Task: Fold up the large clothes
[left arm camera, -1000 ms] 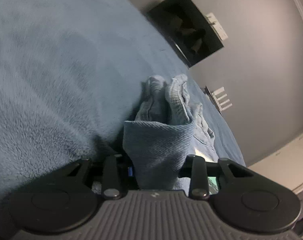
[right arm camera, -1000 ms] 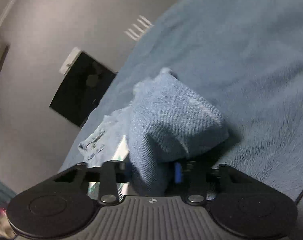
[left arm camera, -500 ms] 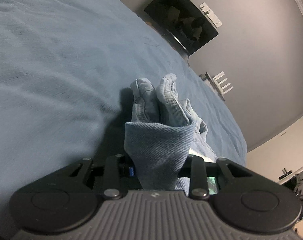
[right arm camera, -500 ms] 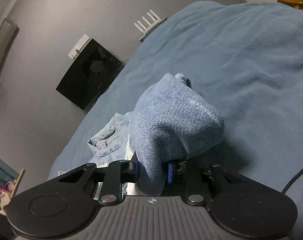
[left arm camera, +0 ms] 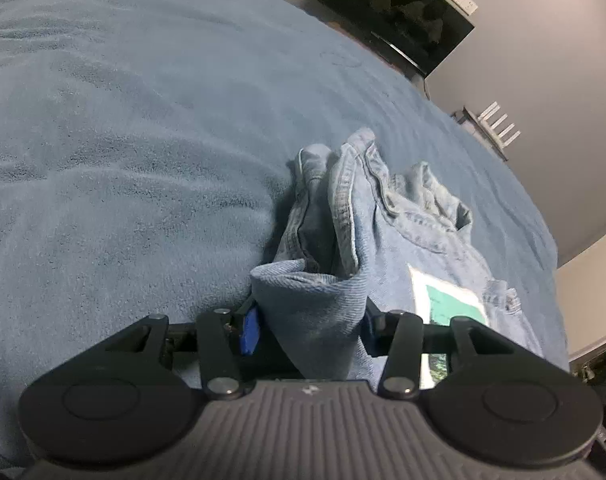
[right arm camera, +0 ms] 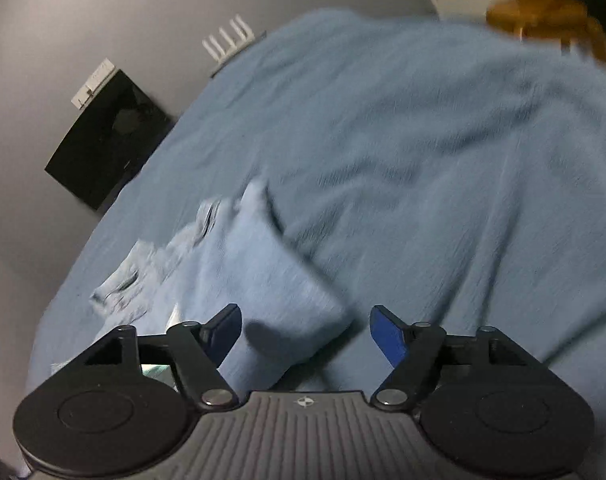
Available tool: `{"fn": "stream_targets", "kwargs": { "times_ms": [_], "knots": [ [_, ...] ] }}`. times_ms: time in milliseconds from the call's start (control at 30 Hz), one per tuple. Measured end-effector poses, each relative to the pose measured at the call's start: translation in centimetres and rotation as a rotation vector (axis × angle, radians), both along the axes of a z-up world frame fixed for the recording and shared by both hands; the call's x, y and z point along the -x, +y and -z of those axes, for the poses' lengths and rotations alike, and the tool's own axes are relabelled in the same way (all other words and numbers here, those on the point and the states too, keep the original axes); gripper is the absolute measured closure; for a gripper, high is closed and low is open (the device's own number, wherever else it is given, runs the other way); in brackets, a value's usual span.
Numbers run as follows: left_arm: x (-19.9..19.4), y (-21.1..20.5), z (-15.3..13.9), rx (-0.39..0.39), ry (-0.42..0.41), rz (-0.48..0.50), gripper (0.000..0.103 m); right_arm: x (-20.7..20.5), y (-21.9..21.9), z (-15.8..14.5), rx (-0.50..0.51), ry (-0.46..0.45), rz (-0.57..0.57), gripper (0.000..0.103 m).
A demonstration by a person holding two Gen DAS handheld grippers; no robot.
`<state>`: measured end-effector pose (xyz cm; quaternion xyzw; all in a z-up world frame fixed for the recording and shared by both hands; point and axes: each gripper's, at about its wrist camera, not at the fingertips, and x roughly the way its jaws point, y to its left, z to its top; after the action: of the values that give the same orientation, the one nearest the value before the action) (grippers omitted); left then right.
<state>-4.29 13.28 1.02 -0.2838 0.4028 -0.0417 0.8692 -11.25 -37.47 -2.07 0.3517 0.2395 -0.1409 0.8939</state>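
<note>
Both jaws opening, released denim jeans (left arm camera: 383,236) slumped, fleecy blanket (left arm camera: 123,140)

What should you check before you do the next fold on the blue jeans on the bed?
1. Right gripper let go of the jeans: ok, its jaws are opening, with a gap beside the right pad.
2. Left gripper let go: not ok yet, its jaws are opening but denim still sits between them.
3. Jeans resting on the blue blanket: ok, the folded part lies on it.
4. Fold neat: not ok, the waistband end is bunched up.
5. White and green label tucked away: not ok, it shows.
6. Edges lined up: cannot tell, the right view is blurred.
</note>
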Motion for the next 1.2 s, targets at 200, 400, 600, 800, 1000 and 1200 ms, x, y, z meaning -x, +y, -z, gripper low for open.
{"fn": "stream_targets", "kwargs": {
  "times_ms": [200,400,600,800,1000,1200],
  "knots": [
    [-1.9,1.2,1.7,0.028,0.056,-0.033,0.056,-3.1,1.7,1.0,0.115,0.046,-0.078,0.039],
    [-2.8,1.7,3.2,0.04,0.099,-0.054,0.048,-4.6,0.7,3.7,0.078,0.12,-0.047,0.022],
    [-2.8,2.1,3.5,0.118,0.091,-0.072,0.048,-2.7,2.8,0.7,0.141,0.002,-0.026,0.035],
    [-3.0,3.2,5.1,0.283,0.121,-0.085,0.044,-3.6,10.1,-1.9,0.223,-0.157,-0.303,0.056],
    [-3.2,3.3,5.2,0.303,0.099,-0.067,0.063,-6.7,17.4,-0.1,0.236,-0.075,-0.51,0.08],
    [-2.5,1.6,2.2,0.165,-0.052,0.006,0.078,-8.2,17.2,2.3,0.205,-0.022,-0.511,0.082]
  ]
}}
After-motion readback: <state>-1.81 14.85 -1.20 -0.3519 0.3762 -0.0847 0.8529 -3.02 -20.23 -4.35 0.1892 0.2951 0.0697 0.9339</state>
